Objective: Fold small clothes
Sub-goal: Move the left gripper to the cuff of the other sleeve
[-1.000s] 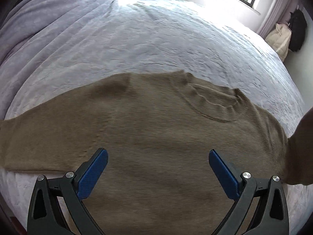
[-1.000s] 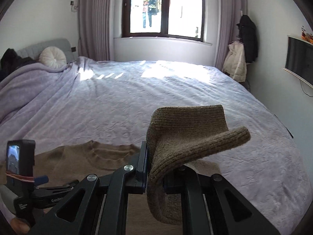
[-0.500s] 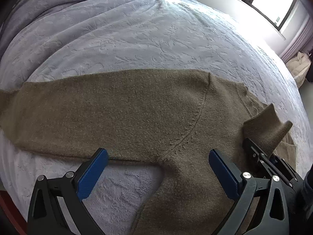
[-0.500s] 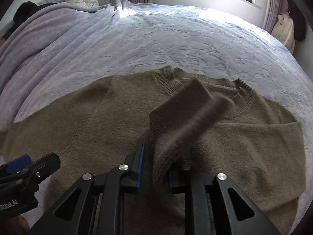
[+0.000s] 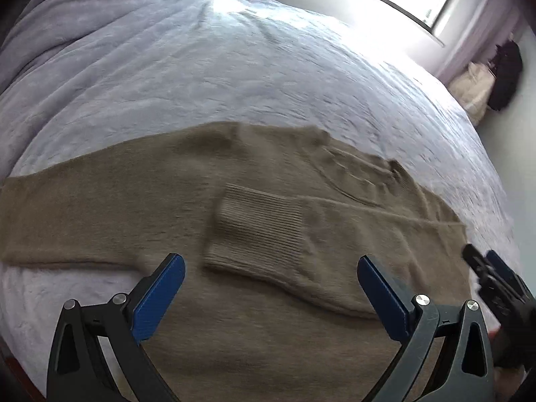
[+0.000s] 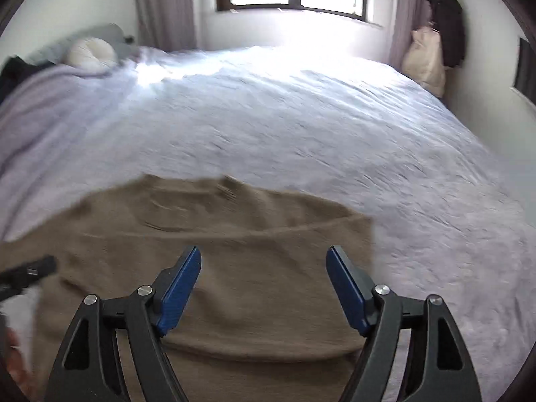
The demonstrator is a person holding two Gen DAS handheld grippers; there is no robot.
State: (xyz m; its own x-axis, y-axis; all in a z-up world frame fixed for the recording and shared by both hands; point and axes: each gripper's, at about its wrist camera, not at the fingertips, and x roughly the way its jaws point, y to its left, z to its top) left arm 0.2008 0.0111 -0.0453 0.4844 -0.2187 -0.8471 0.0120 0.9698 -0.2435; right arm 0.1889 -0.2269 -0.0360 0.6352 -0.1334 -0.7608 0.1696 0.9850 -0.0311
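A brown knitted sweater (image 5: pixel 140 207) lies flat on the bed, front up, neck away from me. Its right sleeve is folded across the chest, with the ribbed cuff (image 5: pixel 258 227) lying just ahead of my left gripper (image 5: pixel 271 274). The left sleeve stretches out flat to the left. My left gripper is open and empty above the sweater's body. My right gripper (image 6: pixel 264 264) is open and empty above the sweater (image 6: pixel 268 288) near its folded right side. The right gripper's tip also shows at the right edge of the left wrist view (image 5: pixel 495 284).
The bed is covered with a pale lilac bedspread (image 6: pixel 301 117) reaching far beyond the sweater. A round white cushion (image 6: pixel 90 53) lies at the headboard on the left. A beige bag (image 6: pixel 425 60) and a dark coat (image 6: pixel 449 26) hang at the right wall by the window.
My right gripper has let go of the right sleeve cuff, which now lies folded across the chest, and has opened and drawn back to the right. My left gripper stays open.
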